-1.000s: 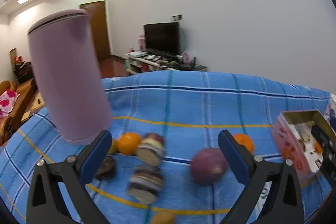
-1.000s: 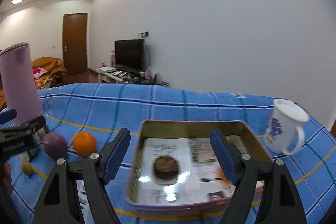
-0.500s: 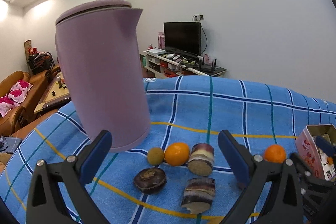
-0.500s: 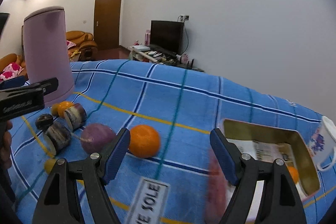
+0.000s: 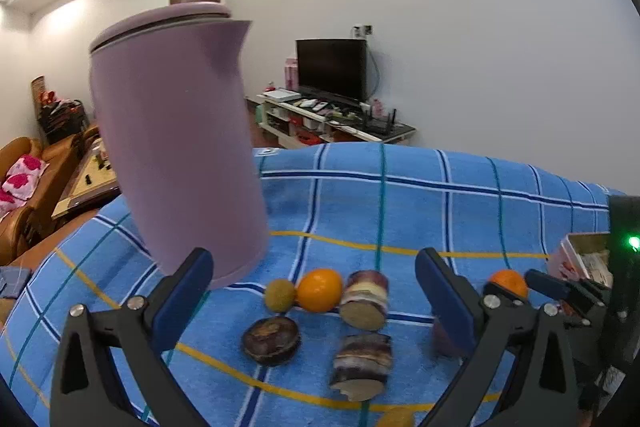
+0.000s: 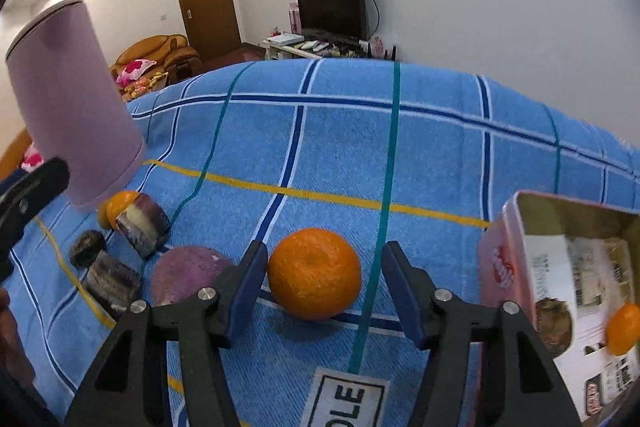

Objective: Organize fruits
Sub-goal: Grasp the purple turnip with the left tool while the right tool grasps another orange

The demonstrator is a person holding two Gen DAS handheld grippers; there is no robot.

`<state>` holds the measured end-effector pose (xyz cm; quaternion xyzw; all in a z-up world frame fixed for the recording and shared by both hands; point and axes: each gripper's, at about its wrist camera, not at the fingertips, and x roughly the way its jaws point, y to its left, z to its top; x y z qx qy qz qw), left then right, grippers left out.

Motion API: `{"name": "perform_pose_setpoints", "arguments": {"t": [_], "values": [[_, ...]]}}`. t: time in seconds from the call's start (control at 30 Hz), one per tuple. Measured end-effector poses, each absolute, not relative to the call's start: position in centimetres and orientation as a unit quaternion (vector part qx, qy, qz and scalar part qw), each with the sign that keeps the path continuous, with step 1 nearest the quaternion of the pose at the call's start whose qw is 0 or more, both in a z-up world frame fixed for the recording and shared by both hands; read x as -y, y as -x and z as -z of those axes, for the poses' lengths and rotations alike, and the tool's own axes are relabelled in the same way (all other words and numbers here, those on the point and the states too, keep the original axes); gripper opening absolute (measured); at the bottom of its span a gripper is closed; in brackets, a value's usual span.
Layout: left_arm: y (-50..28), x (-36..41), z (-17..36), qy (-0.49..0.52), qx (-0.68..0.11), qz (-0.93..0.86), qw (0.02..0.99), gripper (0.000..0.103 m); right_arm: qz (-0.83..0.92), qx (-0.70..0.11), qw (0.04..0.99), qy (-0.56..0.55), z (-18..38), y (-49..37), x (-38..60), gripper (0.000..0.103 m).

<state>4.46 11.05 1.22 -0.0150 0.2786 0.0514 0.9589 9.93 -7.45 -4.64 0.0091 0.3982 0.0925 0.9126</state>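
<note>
An orange (image 6: pixel 314 273) lies on the blue checked cloth between the fingers of my right gripper (image 6: pixel 324 254). Its jaws are closing; the left pad is almost at the peel and a gap stays on the right. A round purple fruit (image 6: pixel 184 273) sits just left of it. My left gripper (image 5: pixel 313 261) hangs open and empty above a cluster: a small yellow-green fruit (image 5: pixel 280 294), a second orange (image 5: pixel 320 289), two purple-skinned cut pieces (image 5: pixel 366 301) and a dark round fruit (image 5: pixel 272 339). The open pink tin (image 6: pixel 504 259) at the right holds a dark fruit (image 6: pixel 554 323) and an orange (image 6: pixel 624 327).
A tall lilac kettle (image 5: pixel 176 155) stands on the cloth behind the left gripper's left finger, close to the fruit cluster. A white label (image 6: pixel 348 399) lies on the cloth just below the right gripper. A TV stand and sofa are far behind the table.
The right gripper swung left from over the tin and came down around the orange, its jaws narrowing. The left gripper's view shifted left, bringing the kettle and fruit cluster to the middle.
</note>
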Motion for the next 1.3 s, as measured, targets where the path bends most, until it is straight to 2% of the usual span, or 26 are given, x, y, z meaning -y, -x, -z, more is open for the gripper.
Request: {"name": "perform_pose_setpoints", "arguments": {"t": [0.07,0.1,0.23,0.53,0.87,0.97,1.2,1.27,1.3], "values": [[-4.5,-10.6,-1.1,0.008,-0.279,-0.045,0.959,0.103,-0.097,-0.41,0.907,-0.023,5.0,-10.3,7.7,0.058],[-4.5,-10.4,-1.1,0.005,-0.279,-0.043,0.959,0.103,-0.103,-0.415,0.903,-0.032,5.2,-10.5,7.9,0.05],[-4.4,-10.2,-1.2,0.003,-0.273,-0.038,0.961,0.103,-0.115,-0.431,0.894,-0.042,5.7,-10.3,8.0,0.049],[-3.6,-8.9,-1.6,0.045,-0.249,0.06,0.966,0.103,-0.093,-0.312,0.945,-0.036,1.2,-4.2,10.3,0.049],[-5.1,-2.4,0.8,-0.039,-0.294,0.086,0.951,0.102,-0.042,-0.248,0.968,-0.004,-1.0,0.8,14.3,0.049],[-5.6,-1.0,2.2,-0.065,-0.316,0.077,0.943,0.097,-0.038,-0.244,0.969,-0.002,-1.3,0.8,14.7,0.049],[-6.7,-1.0,3.3,-0.069,-0.359,0.066,0.929,0.096,-0.052,-0.252,0.966,0.001,-0.7,0.9,13.7,0.05],[-7.0,-1.2,3.5,-0.061,-0.371,0.071,0.924,0.09,-0.056,-0.252,0.966,0.003,-0.6,0.9,13.5,0.05],[-7.2,-1.2,3.8,-0.057,-0.38,0.079,0.92,0.083,-0.056,-0.253,0.966,0.005,-0.5,0.9,13.4,0.05]]}}
